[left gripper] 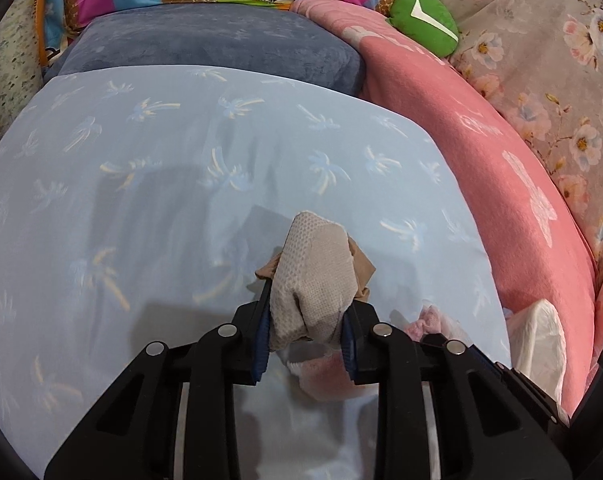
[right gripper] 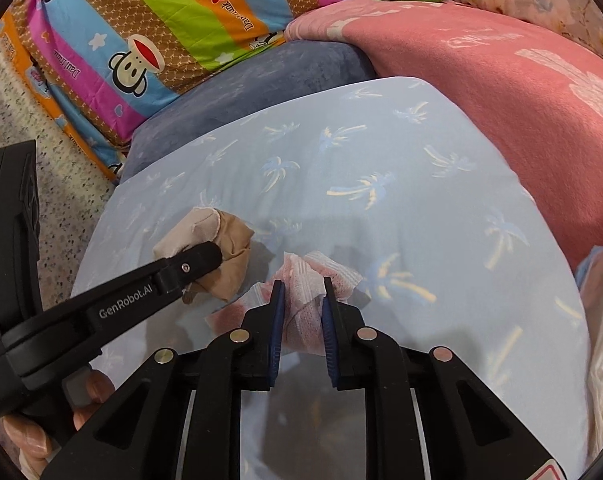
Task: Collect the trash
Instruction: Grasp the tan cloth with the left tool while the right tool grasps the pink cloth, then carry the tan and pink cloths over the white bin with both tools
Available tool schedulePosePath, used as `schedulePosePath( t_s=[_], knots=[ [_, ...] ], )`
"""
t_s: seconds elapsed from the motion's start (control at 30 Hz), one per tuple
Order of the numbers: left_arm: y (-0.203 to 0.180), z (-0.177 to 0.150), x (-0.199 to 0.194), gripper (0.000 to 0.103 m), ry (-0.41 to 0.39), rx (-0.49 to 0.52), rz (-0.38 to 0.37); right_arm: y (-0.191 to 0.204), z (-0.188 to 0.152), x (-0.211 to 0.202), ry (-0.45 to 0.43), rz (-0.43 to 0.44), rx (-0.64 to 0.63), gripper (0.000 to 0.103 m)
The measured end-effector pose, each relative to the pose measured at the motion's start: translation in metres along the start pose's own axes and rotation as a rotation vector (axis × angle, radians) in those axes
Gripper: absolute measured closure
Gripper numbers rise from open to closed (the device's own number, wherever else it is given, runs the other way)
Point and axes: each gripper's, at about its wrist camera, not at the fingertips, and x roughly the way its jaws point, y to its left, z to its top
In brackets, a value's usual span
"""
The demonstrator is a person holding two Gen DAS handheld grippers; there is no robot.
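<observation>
"GenRobot.AI" on left hand-held gripper (right gripper: 205,258)

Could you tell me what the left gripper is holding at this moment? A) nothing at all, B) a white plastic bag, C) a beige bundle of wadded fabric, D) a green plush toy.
C: the left gripper is shut on the beige bundle, which is lifted over the light blue sheet; the right gripper clamps a separate pink wad.

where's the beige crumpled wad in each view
Left wrist: the beige wad sits at lower centre, clamped in the left gripper.
Right wrist: it lies left of centre, with the left gripper reaching in from the left.
Shared landmark: the green plush, at the top right in both views.
</observation>
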Motion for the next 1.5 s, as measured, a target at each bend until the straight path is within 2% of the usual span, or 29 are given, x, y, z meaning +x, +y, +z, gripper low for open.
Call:
schedulePosePath(
  t_s=[0.27, 0.67, 0.97, 1.5],
  knots=[
    [-0.020, -0.030, -0.034, 0.076, -0.023, 0.022, -0.010, -0.014, -0.018, -0.061, -0.063, -0.003, 0.007, 0.086],
    [-0.073, -0.063, -0.065, 0.075, -0.054, 0.122, -0.027, -0.047, -0.035, -0.138, -0.166, -0.013, 0.044, 0.086],
    [-0.115, -0.077, -0.068, 0.075, -0.058, 0.214, -0.052, -0.084, -0.041, -0.174, -0.224, -0.044, 0.094, 0.086],
    [-0.190, -0.103, -0.062, 0.075, -0.036, 0.363, -0.090, -0.148, -0.048, -0.214, -0.292, -0.092, 0.185, 0.086]
  ],
)
